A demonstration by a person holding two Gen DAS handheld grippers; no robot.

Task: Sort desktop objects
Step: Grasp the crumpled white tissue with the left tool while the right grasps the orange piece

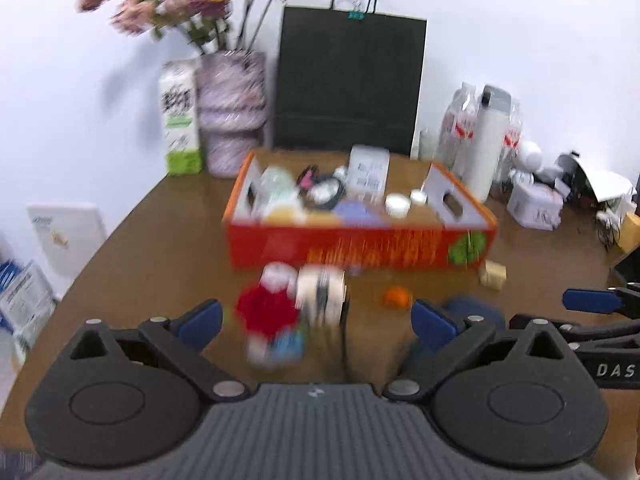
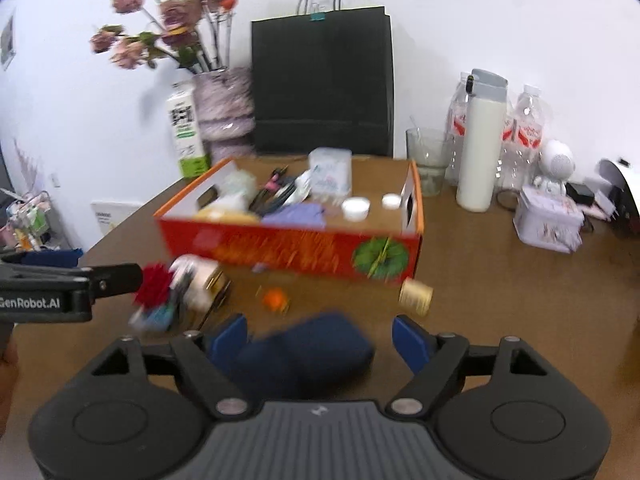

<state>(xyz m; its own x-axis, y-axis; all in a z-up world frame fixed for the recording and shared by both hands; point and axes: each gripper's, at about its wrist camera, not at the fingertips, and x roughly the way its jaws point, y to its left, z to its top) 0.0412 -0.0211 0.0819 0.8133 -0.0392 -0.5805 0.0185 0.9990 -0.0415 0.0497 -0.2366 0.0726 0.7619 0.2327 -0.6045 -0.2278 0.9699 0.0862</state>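
Orange box (image 1: 360,246) sits mid-table toward the back edge, holding small items. Before it lie a red flower (image 1: 266,312) and dark blue pouch (image 2: 304,354). Left gripper (image 1: 316,320) and right gripper (image 2: 320,340) both gape, gripping nothing.

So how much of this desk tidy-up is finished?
Roughly halfway, it seems. Done: the orange box already holds white lids, a purple cloth and cables. In hand: nothing; the left claw and right claw are both open. Left, in front of the box on the table: a red fluffy item, a small orange piece, a gold spool and a dark blue pouch.
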